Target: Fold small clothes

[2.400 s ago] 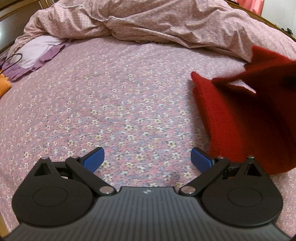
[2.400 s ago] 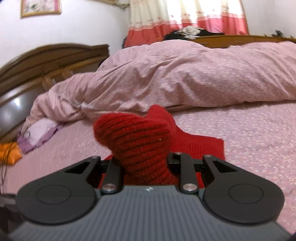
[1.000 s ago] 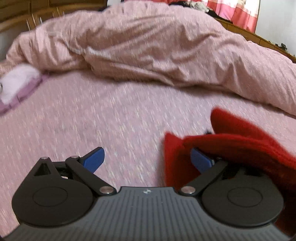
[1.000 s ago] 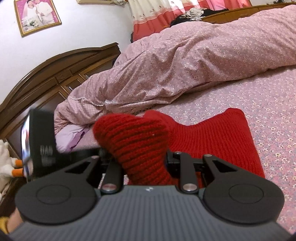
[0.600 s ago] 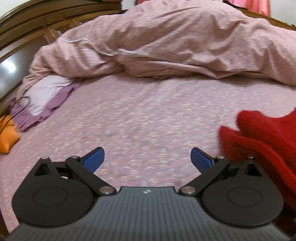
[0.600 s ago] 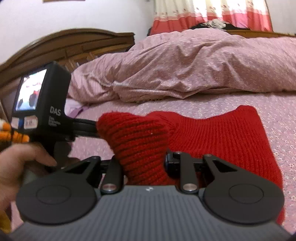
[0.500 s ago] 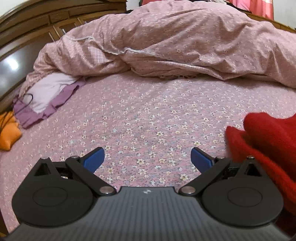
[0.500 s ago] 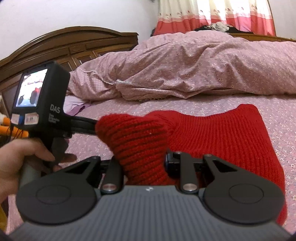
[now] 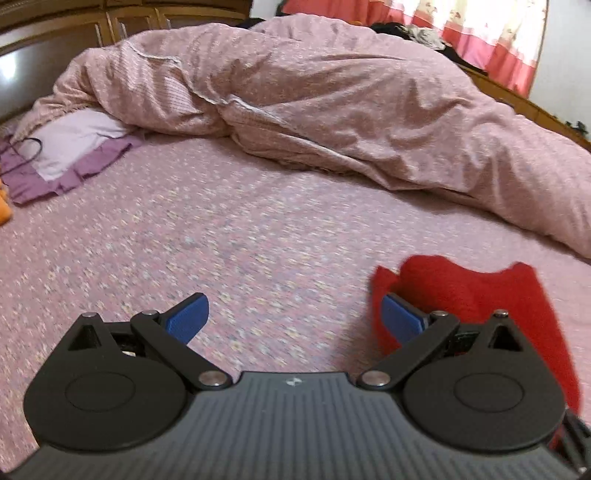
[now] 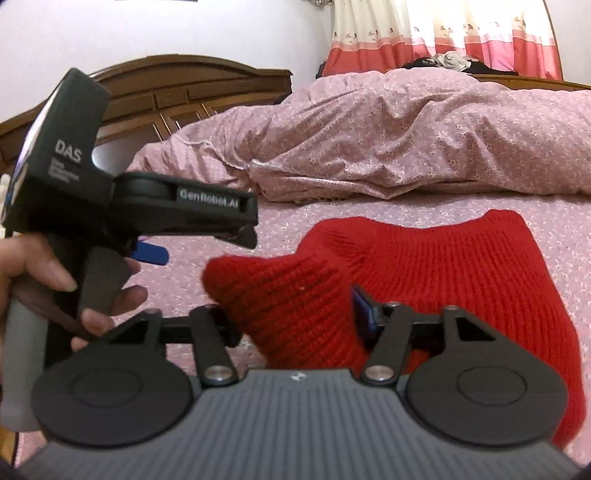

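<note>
A red knitted garment point(image 10: 443, 273) lies on the floral pink bedsheet point(image 9: 258, 240); it also shows in the left wrist view point(image 9: 480, 288) at the lower right. My right gripper point(image 10: 295, 317) has its jaws parted, with a bunched fold of the red knit point(image 10: 280, 291) sitting loose between them. My left gripper point(image 9: 295, 317) is open and empty above the sheet, its right fingertip point(image 9: 400, 317) at the garment's left edge. The left gripper's body point(image 10: 110, 206) and the hand holding it show at the left of the right wrist view.
A rumpled pink duvet point(image 9: 332, 103) is heaped across the back of the bed. A purple and white cloth point(image 9: 70, 147) lies at the far left by the wooden headboard point(image 10: 192, 96). Red and cream curtains point(image 10: 443, 33) hang behind.
My right gripper's jaws have opened, releasing their pinch on the red knit fold. My left gripper has moved right, up to the garment's left edge, staying open.
</note>
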Action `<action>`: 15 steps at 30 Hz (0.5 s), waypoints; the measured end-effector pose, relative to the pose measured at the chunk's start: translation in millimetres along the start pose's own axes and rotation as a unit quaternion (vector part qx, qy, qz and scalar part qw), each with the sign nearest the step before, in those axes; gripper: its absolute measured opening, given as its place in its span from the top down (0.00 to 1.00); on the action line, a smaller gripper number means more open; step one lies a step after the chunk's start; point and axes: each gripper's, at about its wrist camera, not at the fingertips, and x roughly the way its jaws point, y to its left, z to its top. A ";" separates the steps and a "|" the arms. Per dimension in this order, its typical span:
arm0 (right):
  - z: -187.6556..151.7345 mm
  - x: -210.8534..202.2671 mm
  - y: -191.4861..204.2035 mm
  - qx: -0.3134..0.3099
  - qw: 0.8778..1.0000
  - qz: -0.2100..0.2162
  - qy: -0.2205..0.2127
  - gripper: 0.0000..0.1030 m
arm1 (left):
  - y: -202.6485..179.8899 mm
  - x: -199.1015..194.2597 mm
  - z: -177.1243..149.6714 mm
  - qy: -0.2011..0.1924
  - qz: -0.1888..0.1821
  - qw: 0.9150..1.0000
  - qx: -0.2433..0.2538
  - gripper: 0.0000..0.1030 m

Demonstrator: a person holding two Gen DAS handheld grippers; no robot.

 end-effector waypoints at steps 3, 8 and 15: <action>-3.4 -11.9 -0.6 0.008 1.000 0.017 -0.006 0.33 | -9.3 -12.5 0.3 0.003 -0.032 0.999 0.001 0.02; -2.8 -35.3 -9.7 0.026 0.999 0.039 -0.008 0.33 | -32.0 -22.6 -2.0 0.017 -0.068 0.997 0.022 0.02; 3.3 -83.5 -47.4 0.057 0.998 0.038 -0.012 0.31 | -55.5 -18.1 -19.2 0.029 -0.070 0.996 0.056 0.02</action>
